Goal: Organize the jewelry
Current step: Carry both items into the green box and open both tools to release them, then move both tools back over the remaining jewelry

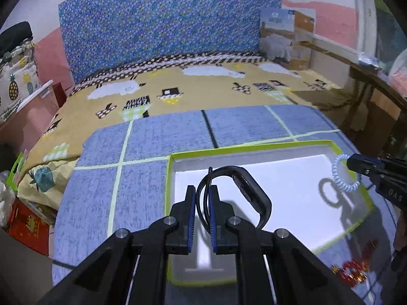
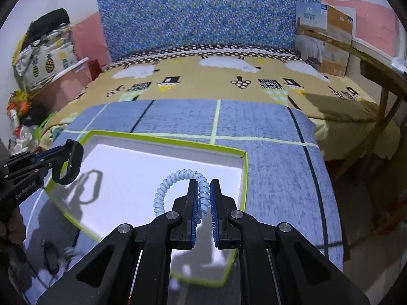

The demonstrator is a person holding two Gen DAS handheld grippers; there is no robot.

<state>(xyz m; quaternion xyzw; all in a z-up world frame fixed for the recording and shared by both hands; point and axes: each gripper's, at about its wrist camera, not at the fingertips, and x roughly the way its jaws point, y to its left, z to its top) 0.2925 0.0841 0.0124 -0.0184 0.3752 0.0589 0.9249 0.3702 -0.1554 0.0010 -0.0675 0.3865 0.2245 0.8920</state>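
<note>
A shallow white box with a lime-green rim (image 1: 254, 147) (image 2: 162, 141) lies on the blue mat. My left gripper (image 1: 202, 190) is shut on a black smart wristband (image 1: 250, 190) and holds it above the box's left part; it shows at the left of the right wrist view (image 2: 70, 162). My right gripper (image 2: 204, 185) is shut on a light-blue spiral hair tie (image 2: 175, 181) and holds it above the box's right part. The tie hangs from the right gripper at the right of the left wrist view (image 1: 344, 172). Both cast shadows on the box floor.
The blue mat with pale grid lines (image 1: 142, 167) covers a bed with a tan patterned sheet (image 1: 203, 86). A red and gold jewelry piece (image 1: 356, 270) lies on the mat right of the box. A dark item (image 2: 51, 254) lies left of the box. A wooden frame (image 2: 381, 76) stands at right.
</note>
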